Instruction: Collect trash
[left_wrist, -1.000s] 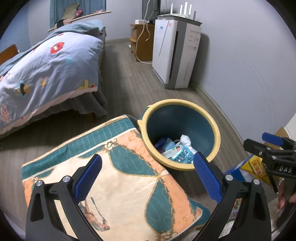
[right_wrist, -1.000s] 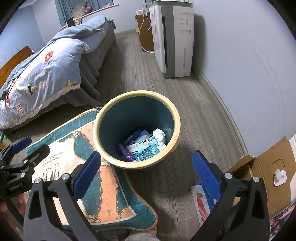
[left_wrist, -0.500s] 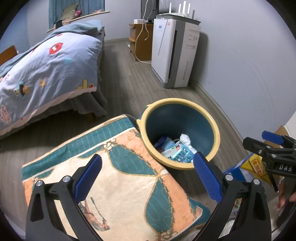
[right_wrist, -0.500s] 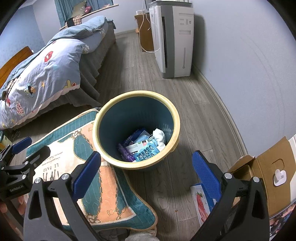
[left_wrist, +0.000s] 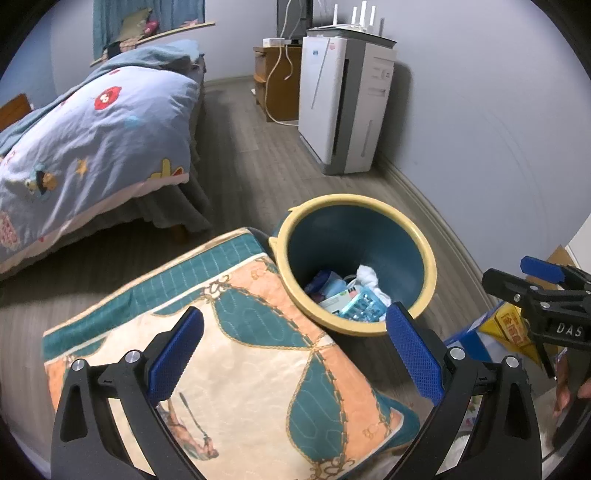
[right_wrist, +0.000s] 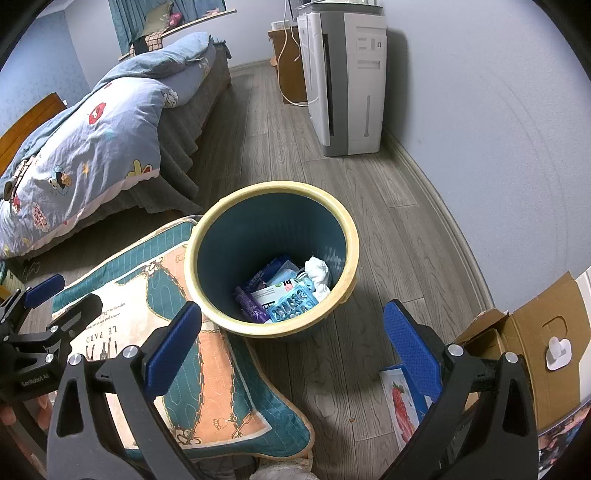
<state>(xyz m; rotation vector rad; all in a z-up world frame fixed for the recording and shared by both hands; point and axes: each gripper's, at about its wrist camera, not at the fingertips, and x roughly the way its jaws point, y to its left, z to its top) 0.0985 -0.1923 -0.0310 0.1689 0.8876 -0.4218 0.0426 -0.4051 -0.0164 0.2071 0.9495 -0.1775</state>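
Your left gripper (left_wrist: 295, 354) has two matte black plastic fingers with triangular cut-outs, each tipped by a blue pad (left_wrist: 177, 354) with a fine knurled texture. Silver round-head screws sit in pairs near each finger's knuckle. Your right gripper (right_wrist: 291, 350) is built the same: black arms, blue textured pads (right_wrist: 412, 349), silver screws. From the left wrist view its body carries white letters reading "DAS". A bit of your bare skin shows at your right hand (left_wrist: 567, 391).
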